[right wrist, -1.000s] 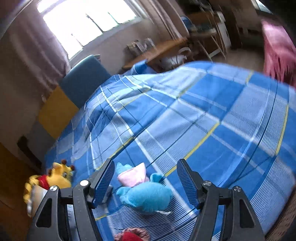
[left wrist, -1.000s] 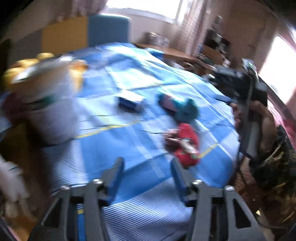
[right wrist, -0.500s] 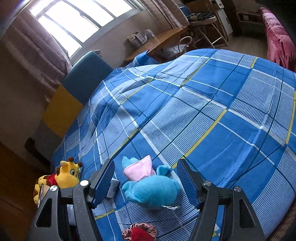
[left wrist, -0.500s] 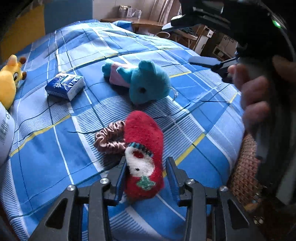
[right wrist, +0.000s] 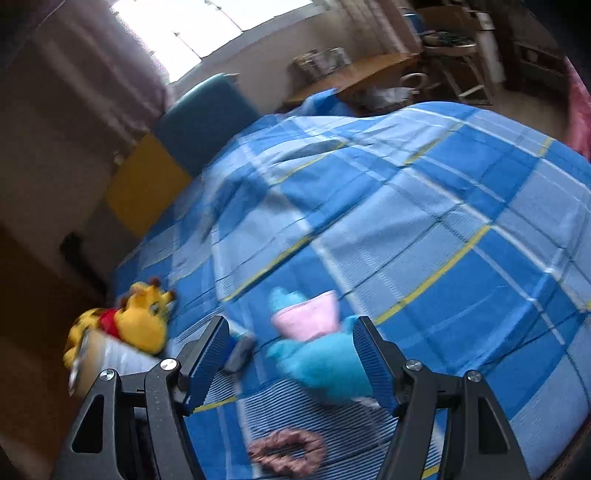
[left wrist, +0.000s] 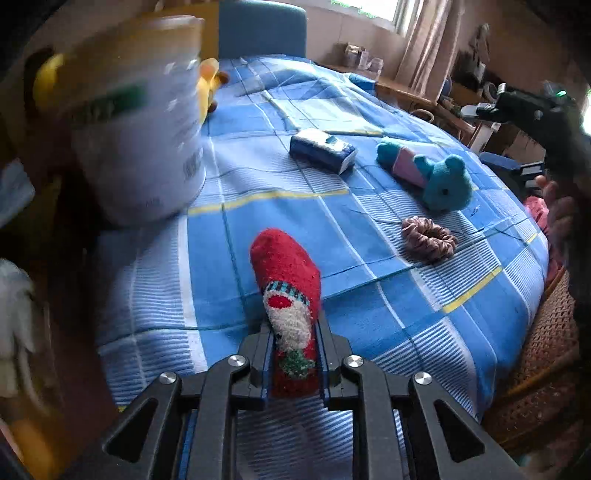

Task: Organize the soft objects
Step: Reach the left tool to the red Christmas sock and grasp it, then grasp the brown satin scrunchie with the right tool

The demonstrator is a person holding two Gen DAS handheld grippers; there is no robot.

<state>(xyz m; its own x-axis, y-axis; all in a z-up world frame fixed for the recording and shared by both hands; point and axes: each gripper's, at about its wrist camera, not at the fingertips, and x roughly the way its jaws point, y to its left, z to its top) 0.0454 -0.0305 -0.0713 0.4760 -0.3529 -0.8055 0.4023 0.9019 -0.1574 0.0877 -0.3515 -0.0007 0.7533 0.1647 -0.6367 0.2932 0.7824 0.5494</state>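
Note:
My left gripper (left wrist: 293,332) is shut on a red Santa sock (left wrist: 286,280) and holds it above the blue plaid bedspread (left wrist: 258,221). A white tub (left wrist: 136,122) stands at the left, blurred. A teal and pink plush (left wrist: 428,173) and a brown scrunchie (left wrist: 428,238) lie to the right. My right gripper (right wrist: 291,354) is open above the teal plush (right wrist: 317,354), whose head lies between the fingers. The scrunchie (right wrist: 286,450) lies below it. A yellow giraffe plush (right wrist: 136,317) sits at the left by the tub (right wrist: 103,362).
A blue tissue pack (left wrist: 321,149) lies mid-bed and also shows in the right wrist view (right wrist: 240,352). A blue chair (left wrist: 262,29) and a desk (right wrist: 354,77) stand behind the bed. A wicker edge (left wrist: 543,354) borders the bed at the right.
My left gripper has closed on the red sock and lifted it off the scrunchie, swinging left toward the tub. My right gripper has come down closer to the teal plush.

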